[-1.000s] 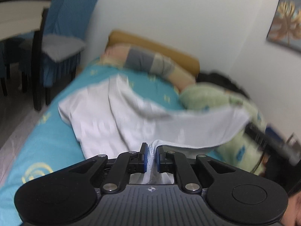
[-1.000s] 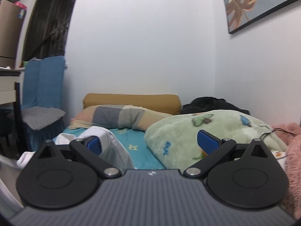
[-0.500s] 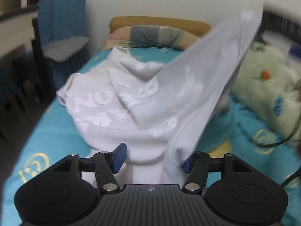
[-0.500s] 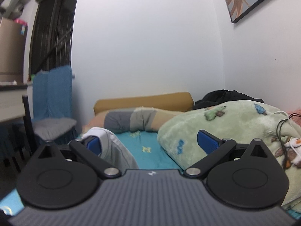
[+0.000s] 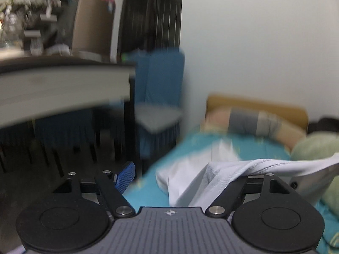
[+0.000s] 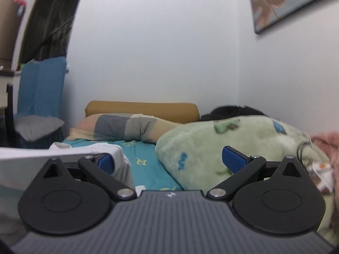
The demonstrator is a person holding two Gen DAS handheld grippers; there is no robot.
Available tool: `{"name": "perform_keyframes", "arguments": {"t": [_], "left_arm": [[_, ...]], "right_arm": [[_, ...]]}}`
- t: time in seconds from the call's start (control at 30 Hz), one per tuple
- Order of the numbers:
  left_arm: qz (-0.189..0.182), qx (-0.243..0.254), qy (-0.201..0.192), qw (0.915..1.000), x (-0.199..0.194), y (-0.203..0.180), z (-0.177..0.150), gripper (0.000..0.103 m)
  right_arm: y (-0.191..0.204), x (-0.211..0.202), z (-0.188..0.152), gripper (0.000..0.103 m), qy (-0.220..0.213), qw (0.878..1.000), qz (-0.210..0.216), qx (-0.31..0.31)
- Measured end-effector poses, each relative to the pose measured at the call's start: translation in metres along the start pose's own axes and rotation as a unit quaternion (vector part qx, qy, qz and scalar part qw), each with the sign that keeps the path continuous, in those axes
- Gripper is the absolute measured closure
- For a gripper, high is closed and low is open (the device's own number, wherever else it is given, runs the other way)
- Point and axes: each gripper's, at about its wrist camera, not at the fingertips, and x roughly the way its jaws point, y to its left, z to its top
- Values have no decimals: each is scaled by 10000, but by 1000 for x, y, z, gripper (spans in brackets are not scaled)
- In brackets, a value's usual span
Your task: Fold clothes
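A white T-shirt [image 5: 211, 175] lies bunched on the teal bed sheet [image 5: 148, 188]. One fold of it drapes over the right finger of my left gripper [image 5: 186, 175], which is open and holds nothing. In the right wrist view the shirt [image 6: 114, 150] sits behind the left finger, with a white blurred edge at far left. My right gripper [image 6: 167, 160] is open and empty above the bed.
A green fleece blanket [image 6: 222, 148] fills the bed's right side, with a striped pillow [image 6: 127, 127] and tan headboard [image 6: 142, 109] behind. A blue-covered chair [image 5: 156, 105] and a table [image 5: 63, 84] stand left of the bed. A pink blanket [image 6: 326, 144] lies far right.
My left gripper went from shut on the shirt to fully open and let it go, then swung left toward the chair and table. The shirt dropped onto the bed. The right gripper stayed open.
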Motion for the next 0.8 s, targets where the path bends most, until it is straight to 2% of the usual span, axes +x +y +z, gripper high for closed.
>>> {"name": "perform_keyframes", "arguments": {"t": [0.1,0.17,0.27,0.4,0.57,0.67,0.73,0.8], "left_arm": [[173,-195,-473,9985,-26,12,34,25],[87,-398,-812,9959,-51,22,64,25],[13,-339,-1371,9900,-88,32,118,25],[-167,-310,-1987,9794,-146,47,198,25],[-377,-478,-2665,9619,-240,57,291,21],[-594,-556,-2913,9532,-295,54,337,17],[-785,-583,-2948,9505,-321,52,360,16],[-962,-601,-2870,9512,-332,52,368,13]], "right_arm": [[6,-27,40,0,-356,9993,78,103],[7,-48,75,0,-642,9977,141,159],[1,-82,137,0,-1030,9935,268,403],[-12,-135,226,0,-1597,9850,412,507],[-31,-215,336,0,-2369,9691,564,395],[-48,-255,386,0,-2595,9627,616,458],[-58,-271,408,0,-2611,9620,604,529],[-68,-283,426,0,-2586,9625,578,576]]}}
